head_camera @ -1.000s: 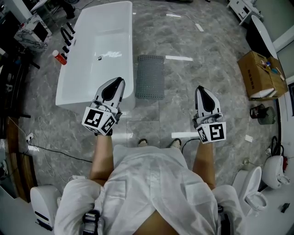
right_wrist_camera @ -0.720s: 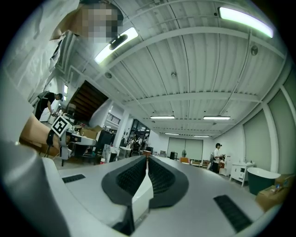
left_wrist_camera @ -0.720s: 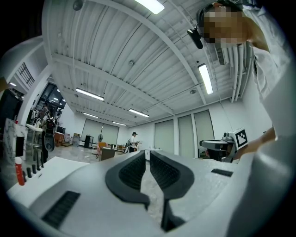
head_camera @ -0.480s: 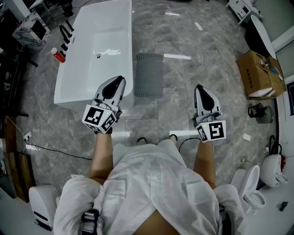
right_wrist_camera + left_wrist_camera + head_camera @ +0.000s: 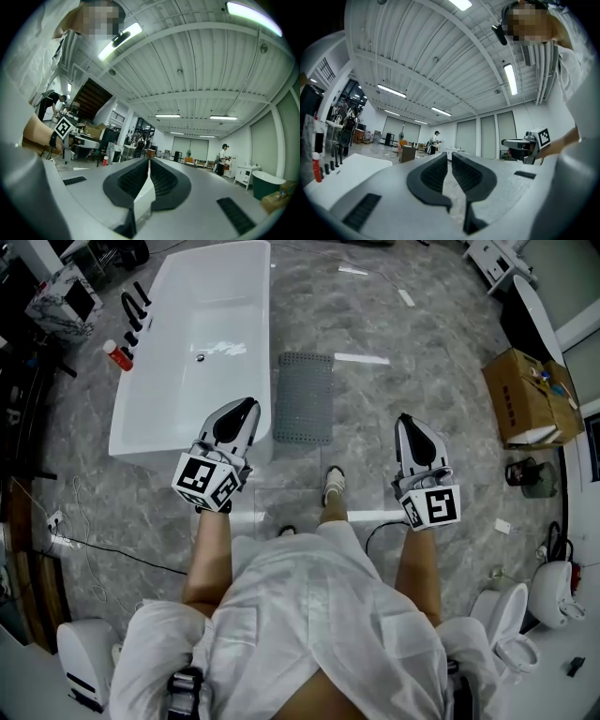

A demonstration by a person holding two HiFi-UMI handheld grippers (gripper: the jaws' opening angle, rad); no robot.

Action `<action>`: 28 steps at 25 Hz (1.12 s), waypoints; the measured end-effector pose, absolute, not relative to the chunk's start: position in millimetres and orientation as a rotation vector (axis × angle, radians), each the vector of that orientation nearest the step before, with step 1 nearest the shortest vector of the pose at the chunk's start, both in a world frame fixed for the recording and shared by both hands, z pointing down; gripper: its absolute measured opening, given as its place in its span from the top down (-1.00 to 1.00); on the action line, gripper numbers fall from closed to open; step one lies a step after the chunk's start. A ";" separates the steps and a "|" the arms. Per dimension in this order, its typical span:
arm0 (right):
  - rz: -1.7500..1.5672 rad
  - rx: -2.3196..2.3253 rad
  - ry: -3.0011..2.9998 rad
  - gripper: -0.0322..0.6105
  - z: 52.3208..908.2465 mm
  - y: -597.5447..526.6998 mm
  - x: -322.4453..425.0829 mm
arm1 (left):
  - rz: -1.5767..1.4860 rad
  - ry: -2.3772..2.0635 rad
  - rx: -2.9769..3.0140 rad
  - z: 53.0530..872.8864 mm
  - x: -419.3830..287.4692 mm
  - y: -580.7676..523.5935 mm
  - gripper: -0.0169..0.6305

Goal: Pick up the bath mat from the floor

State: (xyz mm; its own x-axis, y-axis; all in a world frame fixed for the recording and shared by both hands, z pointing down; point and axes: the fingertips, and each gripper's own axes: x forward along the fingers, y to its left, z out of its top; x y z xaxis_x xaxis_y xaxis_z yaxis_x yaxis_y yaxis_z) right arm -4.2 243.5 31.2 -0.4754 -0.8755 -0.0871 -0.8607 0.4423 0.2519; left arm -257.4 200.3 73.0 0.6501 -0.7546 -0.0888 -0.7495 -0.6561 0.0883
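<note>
Head view: the white bathtub (image 5: pixel 262 343) is the landmark here. The grey bath mat (image 5: pixel 304 397) lies flat on the marble floor just beside the bathtub's long side, on the side away from the taps. That is probably where a person would step out of the bathtub. The left gripper (image 5: pixel 249 405) hangs in the air over the near corner of the bathtub. The right gripper (image 5: pixel 404 420) is held further from the bathtub, beyond the mat. Both are well above the floor, and neither touches the mat. One foot (image 5: pixel 333 485) is set forward toward the near end of the bathtub, so I judge that the person is only approaching and the pick-up is not yet begun.

Left gripper view: the left gripper (image 5: pixel 449 158) is clenched. Its two dark pads meet at the tips and nothing is between them. It looks level across the hall, with the bathtub's white edge low at the left. I think it is only being carried, because the mat is not in this view.

Right gripper view: the right gripper (image 5: pixel 149 162) is also clenched and empty, its tips together. It points level into the room, not down. To take the mat beside the bathtub, I expect that the person must bend down, tip a gripper toward the floor and let its jaws apart.
</note>
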 end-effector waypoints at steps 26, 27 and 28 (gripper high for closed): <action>-0.178 1.581 -2.625 0.80 123.5 -6.8 101.6 | -0.057 -1.268 2.737 150.0 -151.2 -34.9 0.83; -0.167 1.576 -2.625 0.80 130.7 -14.1 105.6 | -0.049 -1.261 2.732 156.1 -144.6 -42.3 0.83; -0.160 1.570 -2.623 0.80 137.9 -21.5 109.4 | -0.041 -1.255 2.728 162.1 -138.1 -49.9 0.83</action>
State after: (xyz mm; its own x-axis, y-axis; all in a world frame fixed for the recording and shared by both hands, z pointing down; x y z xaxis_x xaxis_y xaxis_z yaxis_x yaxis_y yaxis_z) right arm 109.4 -21.5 137.9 -0.4716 -0.8817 0.0158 -0.8733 0.4694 0.1306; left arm -138.1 -49.9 162.1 0.6520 -0.7575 0.0329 -0.7538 -0.6428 0.1365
